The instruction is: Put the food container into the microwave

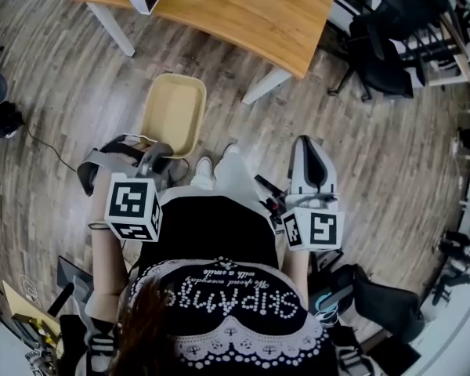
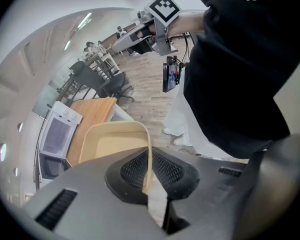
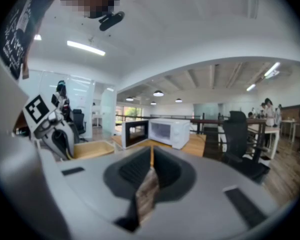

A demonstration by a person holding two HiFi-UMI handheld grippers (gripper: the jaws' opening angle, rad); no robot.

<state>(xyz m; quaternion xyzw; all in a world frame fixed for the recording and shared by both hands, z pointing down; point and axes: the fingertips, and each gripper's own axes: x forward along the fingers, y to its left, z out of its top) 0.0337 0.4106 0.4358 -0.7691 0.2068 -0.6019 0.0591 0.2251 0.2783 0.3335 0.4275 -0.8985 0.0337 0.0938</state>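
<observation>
A shallow beige food container [image 1: 172,114] hangs over the wooden floor in front of the person. My left gripper [image 1: 157,153] is shut on its near rim; in the left gripper view the thin rim sits pinched between the jaws, with the container [image 2: 115,141] stretching away. The white microwave [image 3: 170,131] stands on a wooden table [image 3: 200,146], and its door [image 3: 134,133] hangs open. It also shows as the microwave [image 2: 57,134] at the left of the left gripper view. My right gripper [image 1: 312,146] is shut and holds nothing, pointing toward the table.
The wooden table [image 1: 243,10] lies ahead with white legs [image 1: 268,84]. Black office chairs [image 1: 392,45] stand at the right, and another chair [image 3: 240,144] sits close to the table. Cables and bags [image 1: 380,300] lie on the floor near the person's feet.
</observation>
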